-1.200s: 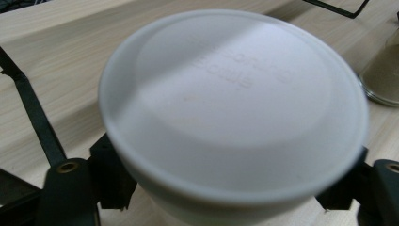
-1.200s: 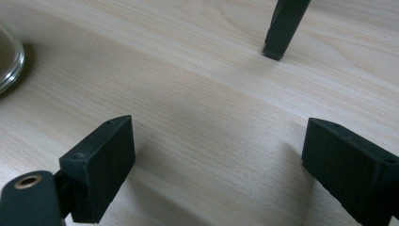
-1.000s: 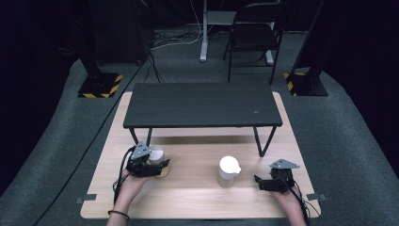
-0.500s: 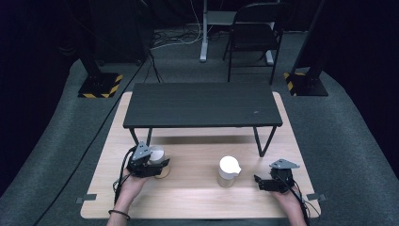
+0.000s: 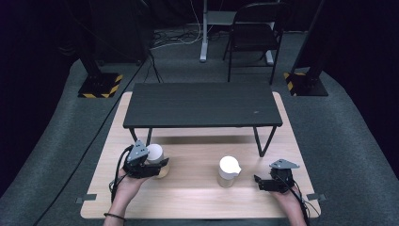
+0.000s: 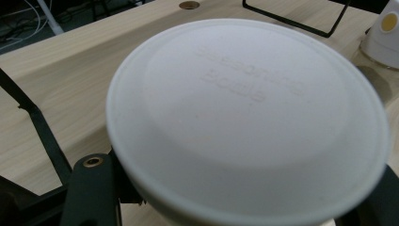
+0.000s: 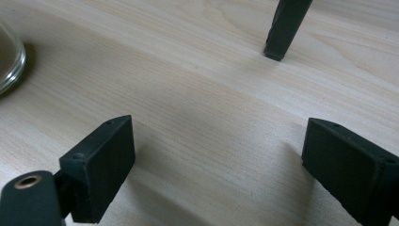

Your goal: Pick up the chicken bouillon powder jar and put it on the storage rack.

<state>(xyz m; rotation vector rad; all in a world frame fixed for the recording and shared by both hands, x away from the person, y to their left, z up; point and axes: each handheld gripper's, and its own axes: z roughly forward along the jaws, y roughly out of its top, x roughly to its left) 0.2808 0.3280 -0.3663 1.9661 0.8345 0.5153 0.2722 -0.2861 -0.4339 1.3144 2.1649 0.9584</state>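
Note:
A jar with a round white lid (image 5: 154,152) and a tan lower part is held in my left gripper (image 5: 159,165) at the left of the wooden board (image 5: 188,200). That lid (image 6: 244,117) sits right in front of the left gripper view, with a black finger (image 6: 91,188) against the jar's side below it. The gripper is shut on the jar. A second jar (image 5: 228,170) with a white spouted lid stands mid-board and also appears as the spouted jar (image 6: 387,33). To its right, my right gripper (image 5: 259,182) rests low, open, with bare wood between its jaws (image 7: 216,169).
A low black table (image 5: 202,106) stands on the far half of the board; one leg foot (image 7: 281,35) is ahead of the right gripper. The glass edge of the spouted jar (image 7: 9,56) shows at the left. A chair (image 5: 254,28) and stands sit on the floor behind.
My left gripper has lifted slightly with the white-lidded jar in it. The right gripper and the spouted jar have stayed where they were.

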